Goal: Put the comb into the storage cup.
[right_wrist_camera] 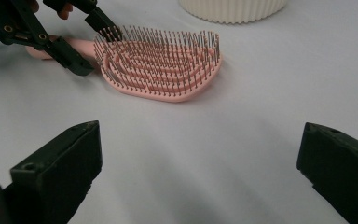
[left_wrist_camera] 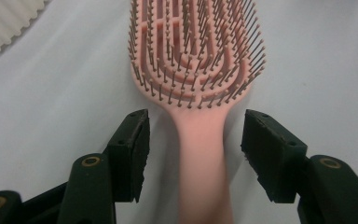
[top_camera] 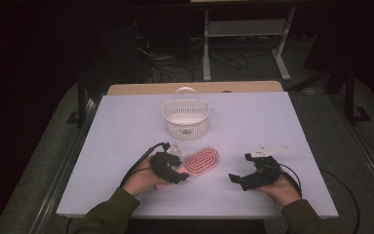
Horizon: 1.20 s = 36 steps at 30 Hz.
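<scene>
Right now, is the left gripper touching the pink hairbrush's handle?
Apart. In the left gripper view, the handle of the pink hairbrush lies between the left gripper pads, with bare table visible on both sides.

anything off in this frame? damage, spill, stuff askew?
Nothing stands out. The pink plastic hairbrush lies flat, bristles up and intact, its handle between the left tool's open jaws, untouched. The white slatted plastic basket stands upright. The right tool is open over bare white table. No spills.
</scene>
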### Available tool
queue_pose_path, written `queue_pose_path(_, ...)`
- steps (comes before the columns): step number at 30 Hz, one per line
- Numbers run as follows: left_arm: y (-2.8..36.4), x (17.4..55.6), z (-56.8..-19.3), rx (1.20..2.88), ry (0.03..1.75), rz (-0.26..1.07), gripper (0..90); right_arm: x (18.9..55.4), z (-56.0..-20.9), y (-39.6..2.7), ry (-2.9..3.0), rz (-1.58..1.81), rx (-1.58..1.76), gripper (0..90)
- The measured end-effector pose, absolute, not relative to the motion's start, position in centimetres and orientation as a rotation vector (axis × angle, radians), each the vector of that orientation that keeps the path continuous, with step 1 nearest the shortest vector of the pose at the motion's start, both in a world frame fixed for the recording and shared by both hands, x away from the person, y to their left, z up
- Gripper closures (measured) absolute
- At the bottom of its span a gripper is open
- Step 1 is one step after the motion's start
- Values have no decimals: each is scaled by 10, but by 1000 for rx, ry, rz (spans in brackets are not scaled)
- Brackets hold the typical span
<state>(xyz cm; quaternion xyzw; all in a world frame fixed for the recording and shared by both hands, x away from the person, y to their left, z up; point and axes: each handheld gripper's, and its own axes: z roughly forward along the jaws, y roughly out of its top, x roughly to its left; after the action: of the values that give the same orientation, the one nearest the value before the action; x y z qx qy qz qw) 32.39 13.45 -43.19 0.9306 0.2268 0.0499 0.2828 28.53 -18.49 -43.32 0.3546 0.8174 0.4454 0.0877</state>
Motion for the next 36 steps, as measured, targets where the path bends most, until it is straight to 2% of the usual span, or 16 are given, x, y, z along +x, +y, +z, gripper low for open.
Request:
queue_pose_path(24, 127, 324, -431, 2550, 627, 155, 556, 285, -433, -185, 2437, 1326, 1051, 0)
queue_pose_path(36, 124, 325, -429, 2569, 655, 161, 591, 286, -433, -185, 2437, 1323, 1048, 0)
